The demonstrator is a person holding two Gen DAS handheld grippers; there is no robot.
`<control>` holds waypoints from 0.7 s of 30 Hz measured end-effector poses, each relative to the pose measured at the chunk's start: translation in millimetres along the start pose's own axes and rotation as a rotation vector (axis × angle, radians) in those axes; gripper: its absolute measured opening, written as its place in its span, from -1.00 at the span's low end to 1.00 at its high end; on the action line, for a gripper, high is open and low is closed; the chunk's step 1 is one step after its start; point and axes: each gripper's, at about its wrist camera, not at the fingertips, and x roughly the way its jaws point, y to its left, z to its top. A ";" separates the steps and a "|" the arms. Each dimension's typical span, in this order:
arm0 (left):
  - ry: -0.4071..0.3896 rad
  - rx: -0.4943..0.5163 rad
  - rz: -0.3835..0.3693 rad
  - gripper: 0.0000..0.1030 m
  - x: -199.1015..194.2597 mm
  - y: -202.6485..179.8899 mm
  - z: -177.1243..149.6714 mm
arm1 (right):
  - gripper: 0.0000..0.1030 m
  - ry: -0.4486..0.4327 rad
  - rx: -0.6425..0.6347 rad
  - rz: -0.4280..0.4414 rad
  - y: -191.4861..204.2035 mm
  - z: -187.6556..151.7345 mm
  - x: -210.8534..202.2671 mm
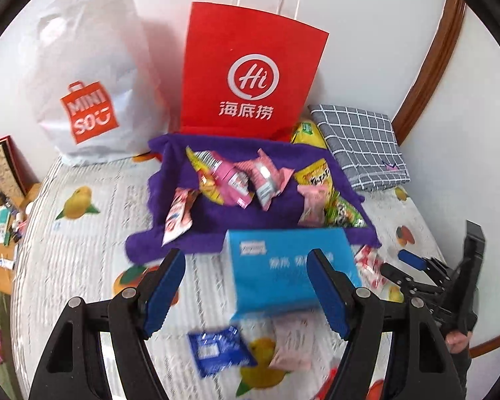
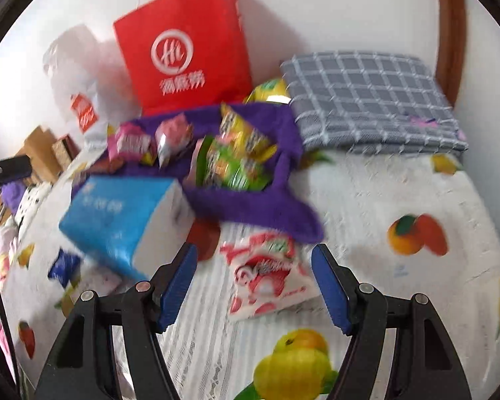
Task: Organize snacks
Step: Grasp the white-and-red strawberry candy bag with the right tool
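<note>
Most snacks already sit in your purple cloth bin (image 1: 256, 210). Left out on the bedspread (image 2: 400, 200): red-white packet (image 2: 266, 276), blue packet (image 1: 216, 350), pink packet (image 1: 291, 343). Your left gripper (image 1: 246, 295) and right gripper (image 2: 255, 286) are both spread, holding nothing.

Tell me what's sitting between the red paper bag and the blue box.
The purple cloth piled with snack packets lies between the red paper bag and the blue box, clearest in the left wrist view.
</note>
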 end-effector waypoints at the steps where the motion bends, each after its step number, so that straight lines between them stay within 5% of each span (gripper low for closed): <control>1: -0.002 -0.005 0.000 0.42 -2.8 2.2 -3.5 | 0.38 0.010 -0.011 0.010 2.1 -1.9 3.4; 10: -0.016 -0.047 0.011 0.42 -21.3 19.1 -34.3 | 0.37 0.081 -0.096 -0.158 10.4 -18.0 39.2; 13: -0.013 -0.050 0.012 0.42 -19.9 20.8 -42.9 | 0.36 0.079 -0.069 -0.131 4.1 -17.0 38.9; 16: -0.004 -0.054 0.016 0.42 -15.9 22.8 -53.0 | 0.09 0.069 -0.070 -0.141 3.8 -17.0 36.7; 21: 0.026 -0.079 0.005 0.42 -5.8 31.4 -70.0 | -0.03 0.055 -0.138 -0.190 21.8 -25.0 28.7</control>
